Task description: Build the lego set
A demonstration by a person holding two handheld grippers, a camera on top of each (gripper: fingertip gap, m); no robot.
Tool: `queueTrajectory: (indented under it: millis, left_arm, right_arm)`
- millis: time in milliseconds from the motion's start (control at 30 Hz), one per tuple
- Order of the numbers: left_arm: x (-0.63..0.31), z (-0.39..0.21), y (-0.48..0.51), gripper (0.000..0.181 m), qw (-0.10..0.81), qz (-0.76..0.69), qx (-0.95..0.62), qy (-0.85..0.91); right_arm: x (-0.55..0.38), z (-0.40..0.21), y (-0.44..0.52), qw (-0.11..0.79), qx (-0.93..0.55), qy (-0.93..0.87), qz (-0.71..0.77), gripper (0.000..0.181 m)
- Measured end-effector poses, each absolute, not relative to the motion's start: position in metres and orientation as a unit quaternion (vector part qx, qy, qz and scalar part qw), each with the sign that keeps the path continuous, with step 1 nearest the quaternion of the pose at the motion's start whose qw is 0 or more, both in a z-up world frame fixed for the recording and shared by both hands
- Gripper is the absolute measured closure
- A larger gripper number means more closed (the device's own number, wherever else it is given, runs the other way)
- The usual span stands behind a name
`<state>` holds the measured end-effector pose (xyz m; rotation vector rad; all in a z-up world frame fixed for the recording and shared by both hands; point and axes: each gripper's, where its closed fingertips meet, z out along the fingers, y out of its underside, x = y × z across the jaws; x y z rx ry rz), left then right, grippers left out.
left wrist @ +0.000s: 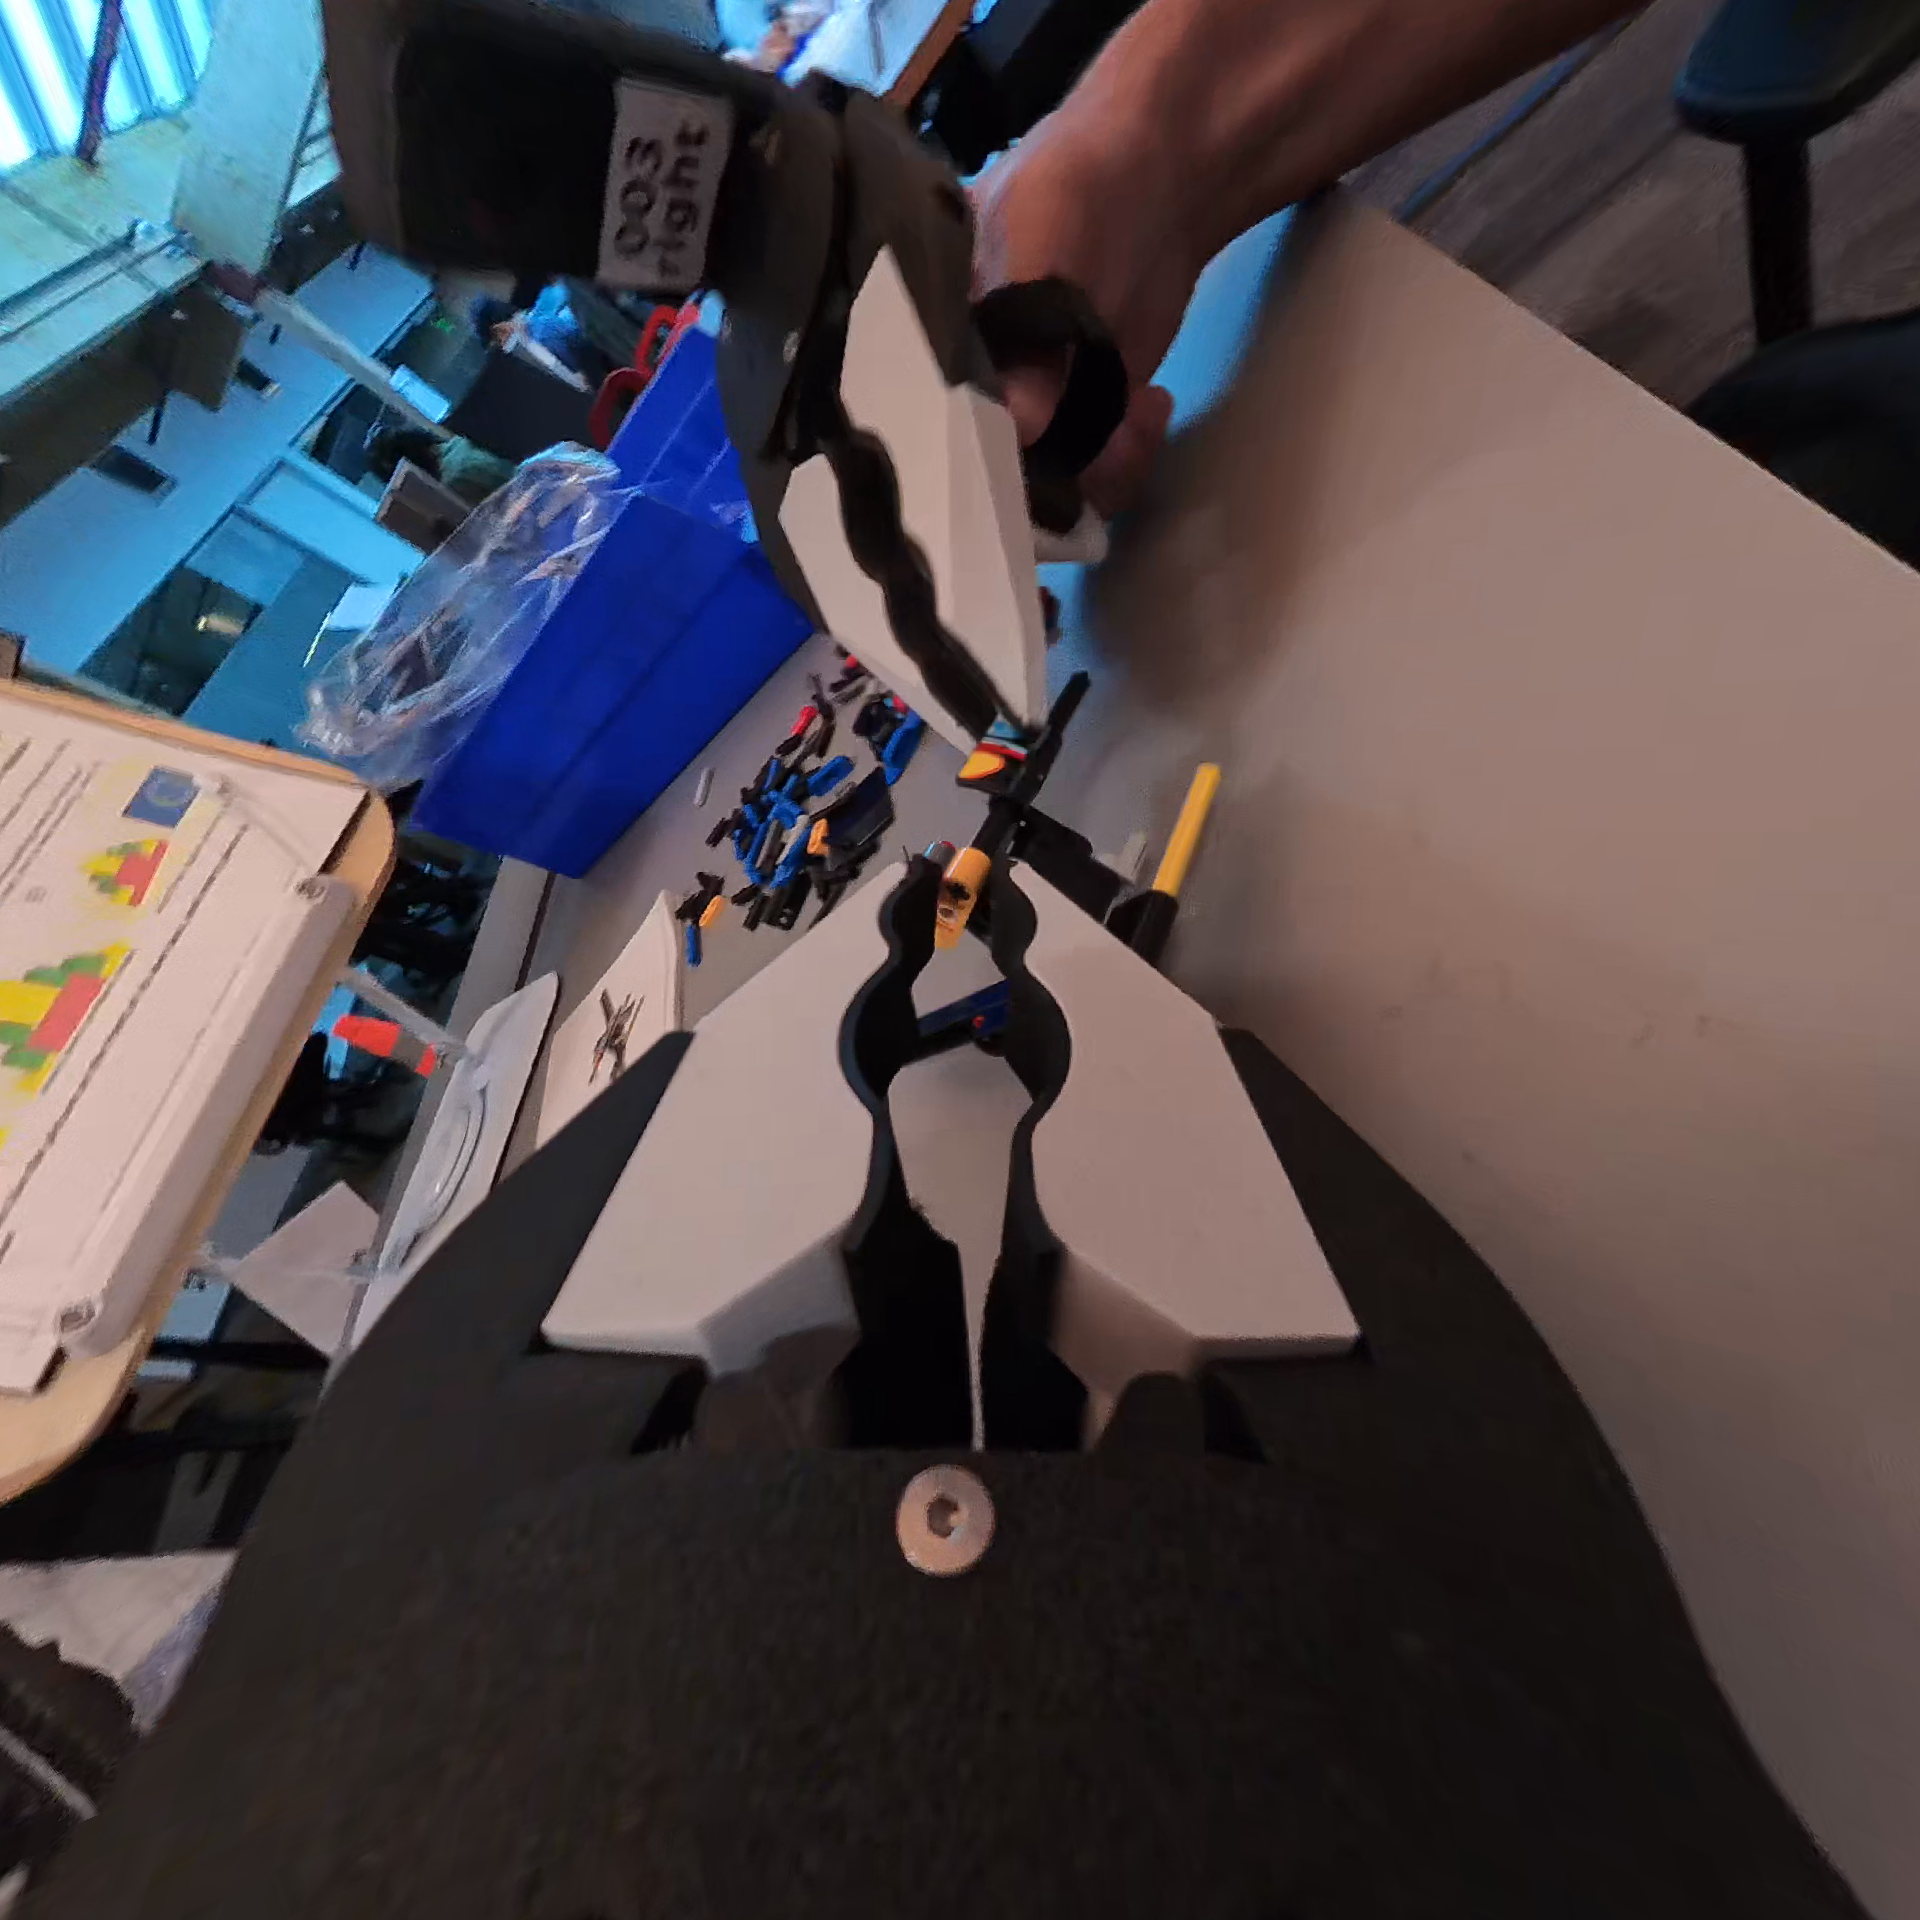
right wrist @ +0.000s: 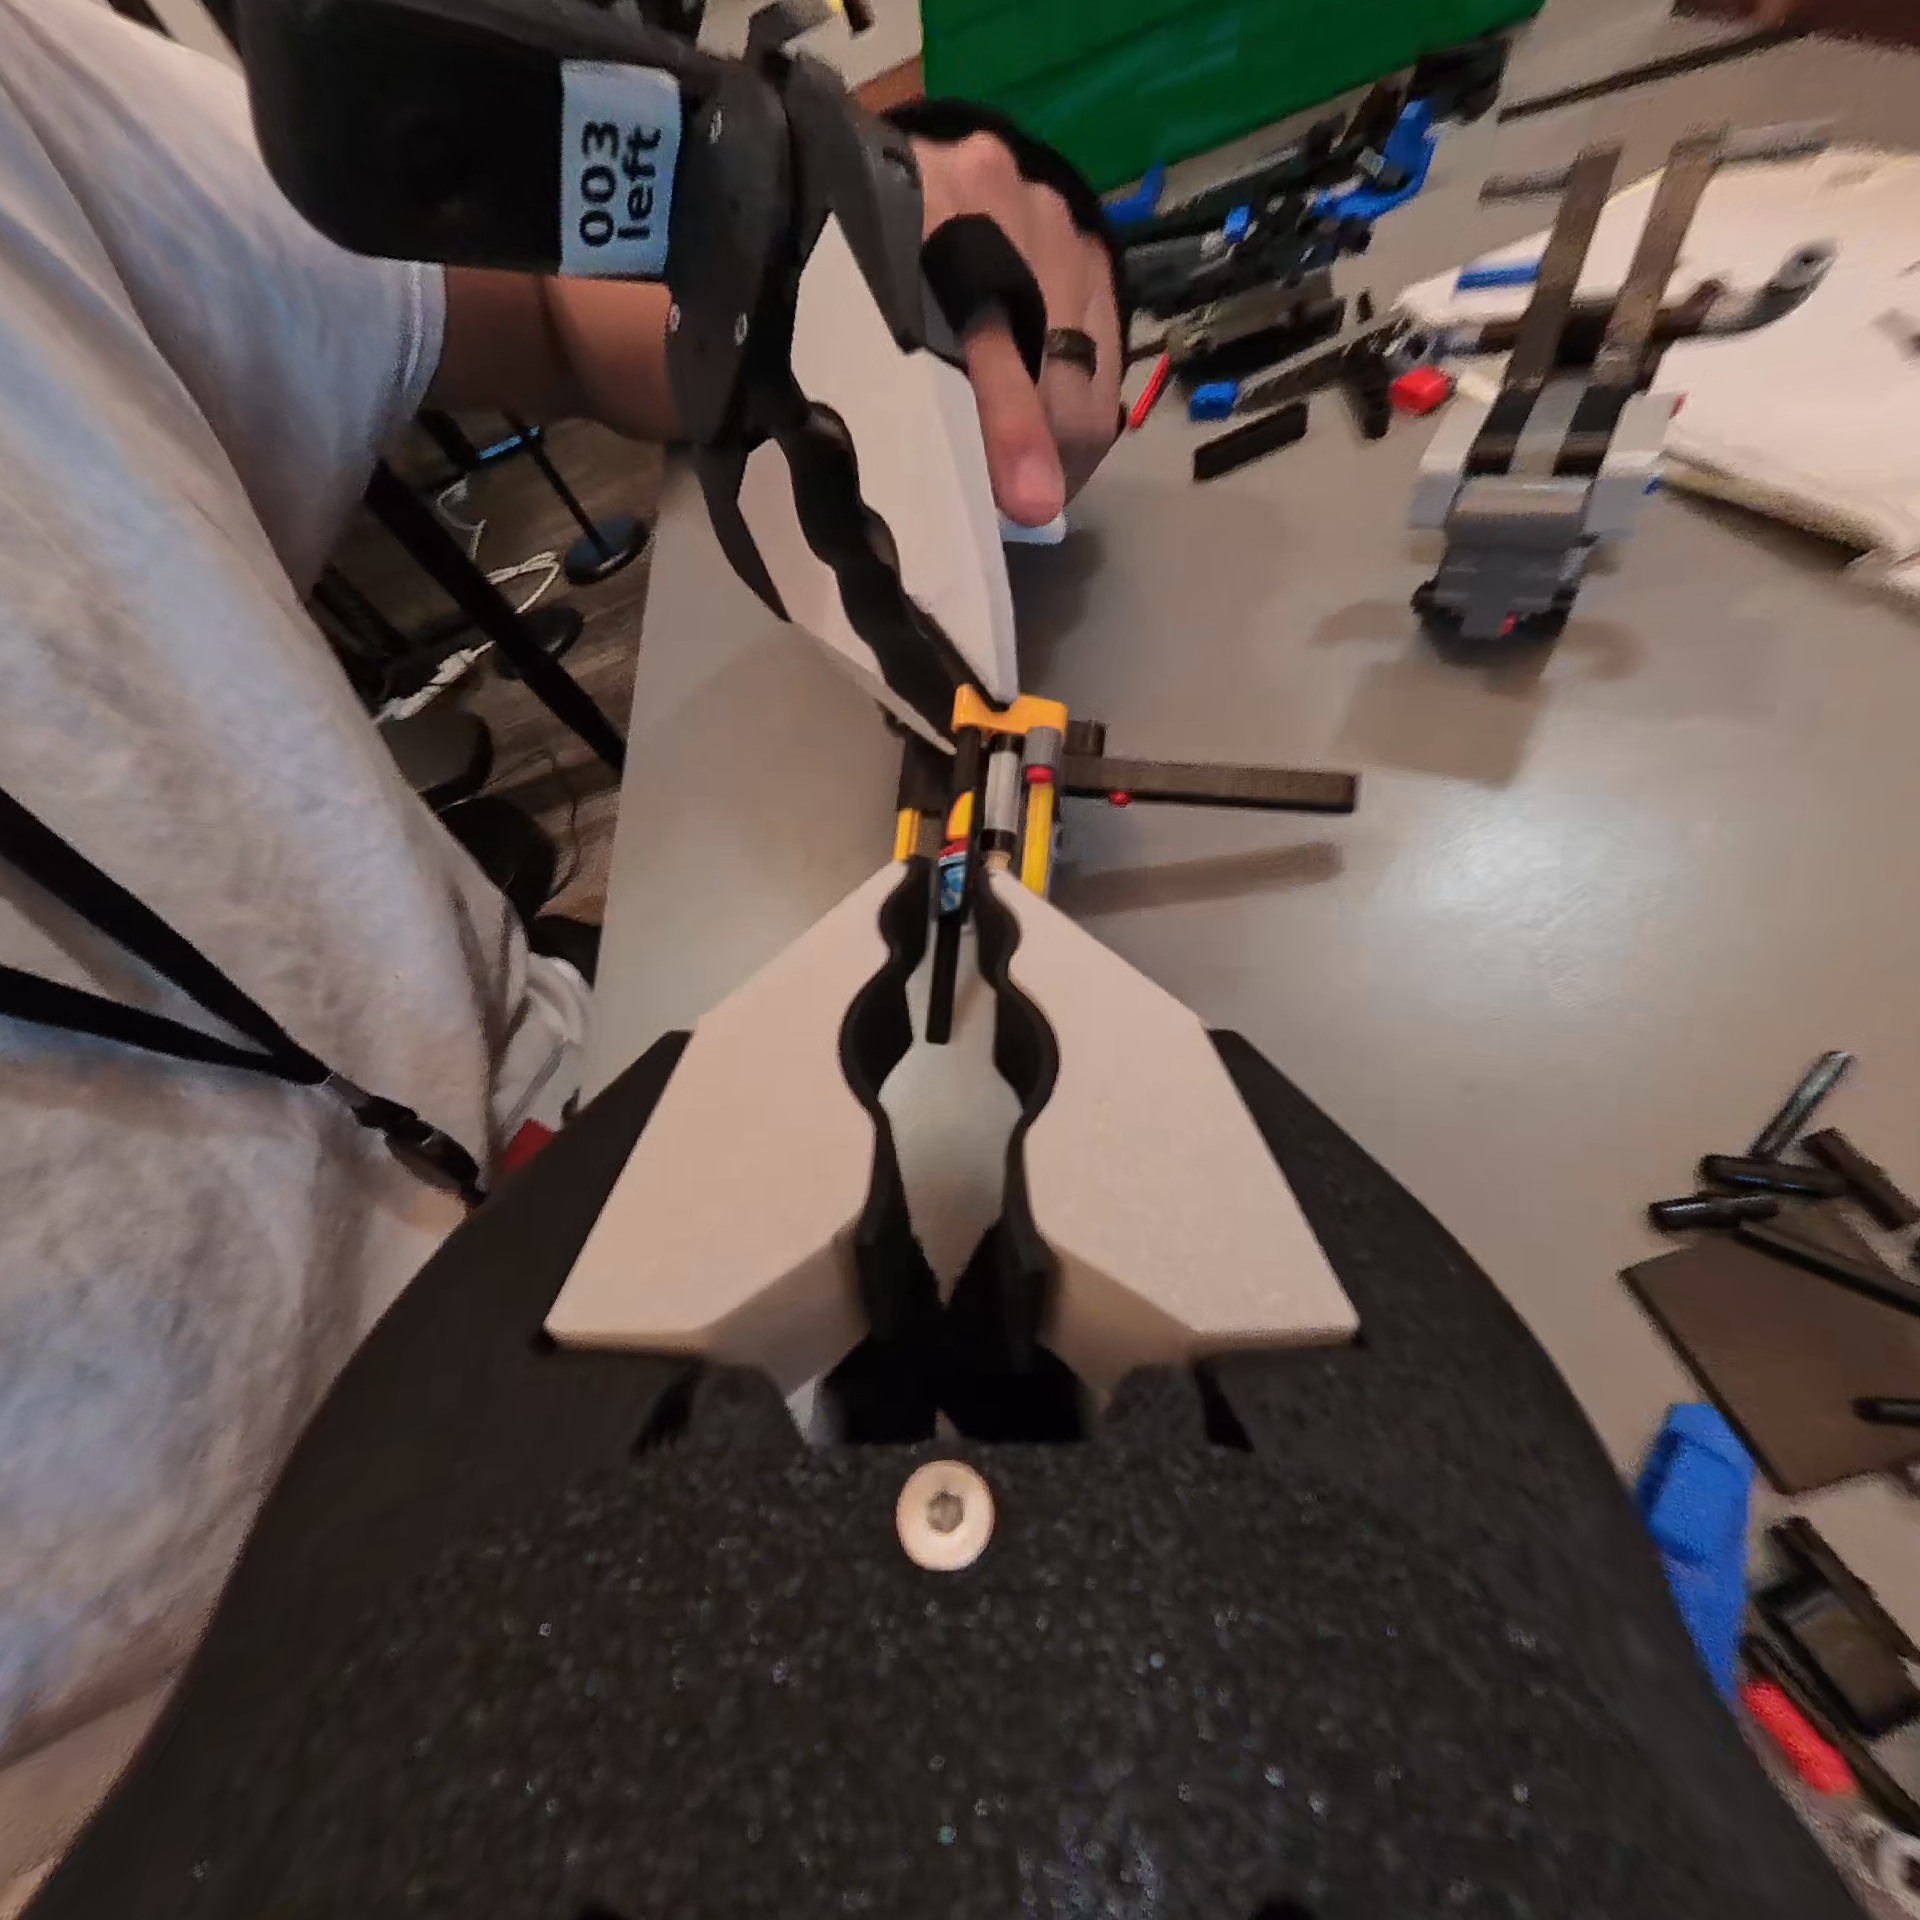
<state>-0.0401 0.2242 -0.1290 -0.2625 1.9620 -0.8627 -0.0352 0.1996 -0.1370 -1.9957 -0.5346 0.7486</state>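
Observation:
A small lego assembly (right wrist: 1003,790) of an orange connector, yellow axles, a grey sleeve and a long black beam (right wrist: 1216,784) is held between both grippers just above the grey table. My left gripper (left wrist: 961,883) is shut on its orange end (left wrist: 966,873); it also shows in the right wrist view (right wrist: 982,717), coming in from above. My right gripper (right wrist: 951,883) is shut on a thin black bar with a coloured printed piece (right wrist: 951,873) at the other end; it also shows in the left wrist view (left wrist: 1013,722). The two sets of tips are nearly touching.
A pile of loose blue and black pieces (left wrist: 800,821), a blue bin (left wrist: 603,665) and a plastic bag (left wrist: 457,603) lie behind. A printed sheet on a board (left wrist: 135,935) stands at left. A yellow rod (left wrist: 1184,831) is beside the assembly. A grey-black build (right wrist: 1517,499) and loose black parts (right wrist: 1787,1184) lie right. The table edge (right wrist: 644,727) is close. Less than 4 cm separates the two grippers' tips.

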Motion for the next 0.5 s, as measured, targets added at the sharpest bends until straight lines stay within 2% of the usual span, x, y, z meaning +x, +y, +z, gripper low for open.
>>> queueTrajectory:
  millis: [67, 133, 200, 300, 500]
  left_arm:
    - [-0.039, -0.126, 0.228, 0.173, 0.458, -0.363, -0.146, 0.798]
    - [-0.037, -0.122, 0.231, 0.173, 0.432, -0.389, -0.195, 0.79]
    - [-0.038, -0.119, 0.229, 0.173, 0.396, -0.423, -0.233, 0.781]
    - [-0.042, -0.113, 0.222, 0.173, 0.347, -0.469, -0.263, 0.768]
    - [-0.049, -0.109, 0.211, 0.174, 0.314, -0.492, -0.269, 0.766]
  right_arm:
    - [-0.031, -0.123, 0.203, 0.488, -0.806, -0.227, 0.247, 0.155]
    - [-0.027, -0.107, 0.205, 0.521, -0.805, -0.25, 0.137, 0.15]
    - [-0.032, -0.095, 0.207, 0.541, -0.794, -0.276, 0.031, 0.151]
    - [-0.034, -0.096, 0.214, 0.541, -0.772, -0.312, -0.119, 0.162]
    - [-0.048, -0.107, 0.214, 0.505, -0.791, -0.335, -0.087, 0.165]
